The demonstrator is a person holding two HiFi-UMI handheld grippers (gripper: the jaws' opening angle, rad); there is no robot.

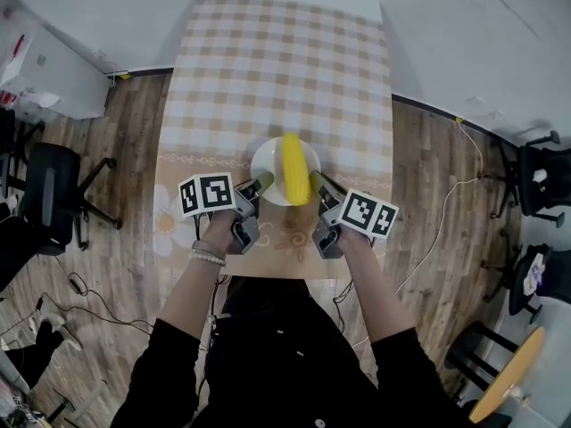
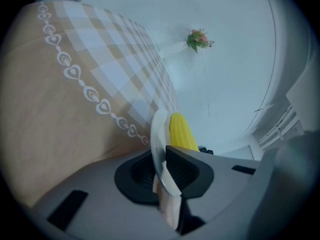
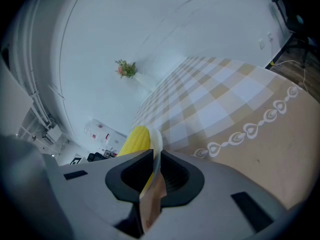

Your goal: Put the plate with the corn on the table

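Note:
A white plate (image 1: 266, 163) with a yellow corn cob (image 1: 294, 168) on it is held over the near part of the checked table (image 1: 277, 61). My left gripper (image 1: 257, 185) is shut on the plate's left rim (image 2: 159, 134), and my right gripper (image 1: 318, 185) is shut on its right rim (image 3: 156, 143). The left gripper view has the corn (image 2: 181, 132) just beyond the jaws. From the right gripper, the corn (image 3: 135, 140) peeks out behind the rim. I cannot tell whether the plate touches the cloth.
The tablecloth has a band of heart shapes (image 1: 192, 160) near the plate and a flower print (image 1: 167, 221) at the front left. A small flower vase (image 3: 126, 69) stands at the table's far end. A black office chair (image 1: 49, 194) stands on the wood floor left of the table.

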